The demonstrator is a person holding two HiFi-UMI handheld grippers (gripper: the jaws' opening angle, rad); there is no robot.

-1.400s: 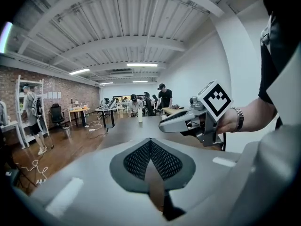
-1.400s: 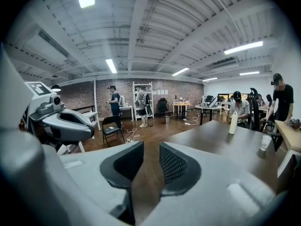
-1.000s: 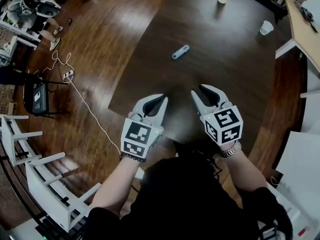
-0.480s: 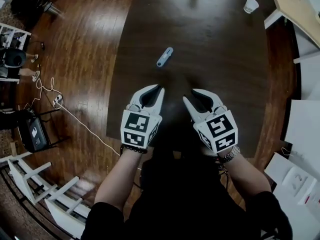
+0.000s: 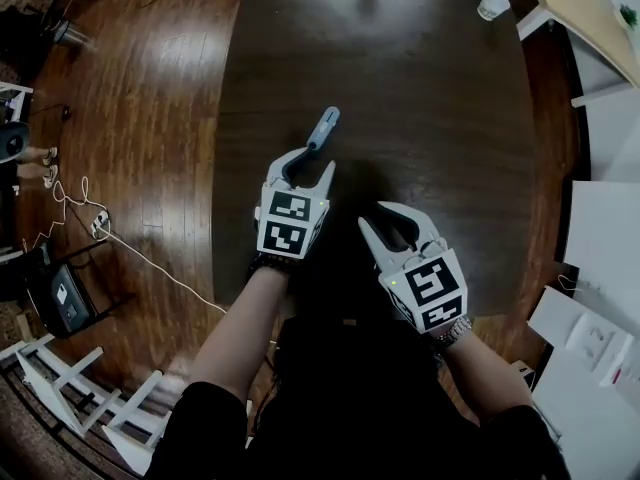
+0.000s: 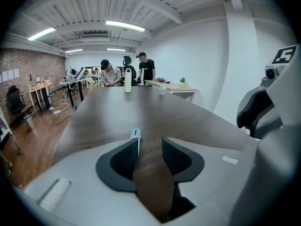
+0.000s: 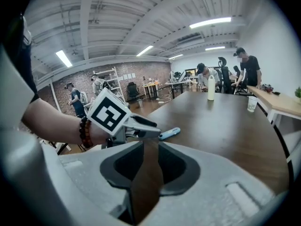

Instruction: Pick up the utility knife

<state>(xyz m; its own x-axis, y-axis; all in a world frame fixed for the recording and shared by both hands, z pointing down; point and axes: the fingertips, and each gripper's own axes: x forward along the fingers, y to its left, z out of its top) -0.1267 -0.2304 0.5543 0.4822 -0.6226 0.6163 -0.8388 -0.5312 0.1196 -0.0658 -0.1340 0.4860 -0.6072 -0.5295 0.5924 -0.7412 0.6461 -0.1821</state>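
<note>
The utility knife [image 5: 323, 128] is light blue and lies on the dark wooden table [image 5: 430, 98], pointing away and to the right. My left gripper [image 5: 306, 163] is right behind the knife's near end, and its jaws are opening. In the left gripper view the knife's tip [image 6: 135, 134] shows just past the left jaw, with nothing between the pads of the left gripper [image 6: 150, 144]. My right gripper [image 5: 386, 220] hovers open and empty nearer to me on the right. The right gripper [image 7: 150, 147] looks onto the knife [image 7: 169, 133] and the left gripper [image 7: 141, 128].
A white paper cup [image 5: 491, 4] stands at the table's far right and a white bottle [image 6: 127, 80] at its far end, where people stand. A light wooden table [image 5: 585, 13] is at the upper right. Cables [image 5: 90, 218] and white furniture [image 5: 110, 418] are on the floor at left.
My left gripper has moved forward and down to the knife's near end, and its jaws have gone from shut to spread. The right gripper has dropped slightly back toward me.
</note>
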